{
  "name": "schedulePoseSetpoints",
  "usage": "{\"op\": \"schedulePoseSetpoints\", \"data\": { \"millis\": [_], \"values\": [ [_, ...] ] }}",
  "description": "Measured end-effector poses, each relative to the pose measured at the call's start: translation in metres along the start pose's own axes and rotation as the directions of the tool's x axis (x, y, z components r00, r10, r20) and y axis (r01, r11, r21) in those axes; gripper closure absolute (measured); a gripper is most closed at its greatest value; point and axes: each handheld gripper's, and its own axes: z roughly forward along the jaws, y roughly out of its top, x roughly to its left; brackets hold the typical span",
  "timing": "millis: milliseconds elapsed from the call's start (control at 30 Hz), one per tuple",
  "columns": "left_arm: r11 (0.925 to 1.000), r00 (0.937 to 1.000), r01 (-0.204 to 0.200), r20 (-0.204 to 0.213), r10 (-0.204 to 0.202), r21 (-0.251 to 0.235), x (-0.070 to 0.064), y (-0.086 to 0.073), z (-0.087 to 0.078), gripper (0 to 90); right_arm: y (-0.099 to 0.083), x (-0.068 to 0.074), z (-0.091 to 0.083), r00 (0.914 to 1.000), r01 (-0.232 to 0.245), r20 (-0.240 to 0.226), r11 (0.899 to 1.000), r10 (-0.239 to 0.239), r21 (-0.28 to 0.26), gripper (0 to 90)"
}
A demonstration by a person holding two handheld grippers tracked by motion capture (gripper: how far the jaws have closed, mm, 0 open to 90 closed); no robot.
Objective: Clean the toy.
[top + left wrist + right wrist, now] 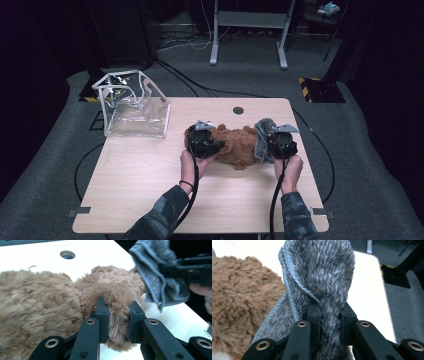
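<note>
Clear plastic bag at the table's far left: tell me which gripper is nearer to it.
Left. The left gripper clamps the brown plush toy just right of the clear bag; the right gripper, holding grey cloth, is beyond the toy.

Place: a lab or recording studio.
Walls: dark curtains all round.
Floor: grey carpet with loose cables.
Furniture: a bare wooden desk; a grey metal stand behind it.

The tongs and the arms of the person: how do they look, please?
Both tongs, left and right, are black, each with two flat jaws on bars with brass-ringed holes. A grey three-cornered plate sits on top of each. A black cable trails from each toward the person. The sleeves are camouflage-patterned; a dark band circles the left wrist.
</note>
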Motion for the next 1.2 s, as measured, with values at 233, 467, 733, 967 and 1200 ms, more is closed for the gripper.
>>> {"op": "schedulePoseSetpoints", "data": {
  "millis": [233,467,733,967,1200],
  "values": [
    [0.9995,0.9997,0.022,-0.013,-0.021,0.021,0.008,0.003,0.005,74.9,0.018,0.034,-0.034,0.9883,0.036,-0.145,0.996,-0.048,-0.084,75.1],
    [0.9992,0.9996,0.025,-0.015,-0.025,0.030,0.008,0.005,0.007,74.9,0.022,0.094,-0.019,0.9514,0.131,-0.272,0.989,-0.144,-0.067,74.9],
    [0.9992,0.9995,0.032,-0.002,-0.032,0.024,0.011,0.004,0.006,74.7,0.017,0.069,-0.001,0.9782,0.113,-0.173,0.993,-0.114,-0.018,75.2],
    [0.9990,0.9992,0.039,0.005,-0.039,0.024,0.011,0.005,0.007,74.4,0.007,0.019,0.008,0.9981,0.046,-0.042,0.998,-0.045,0.031,75.1],
    [0.9986,0.9992,0.040,0.000,-0.040,0.034,0.011,0.006,0.011,74.0,0.006,0.017,-0.014,0.9986,0.017,-0.049,1.000,-0.018,-0.016,75.0]
  ]
}}
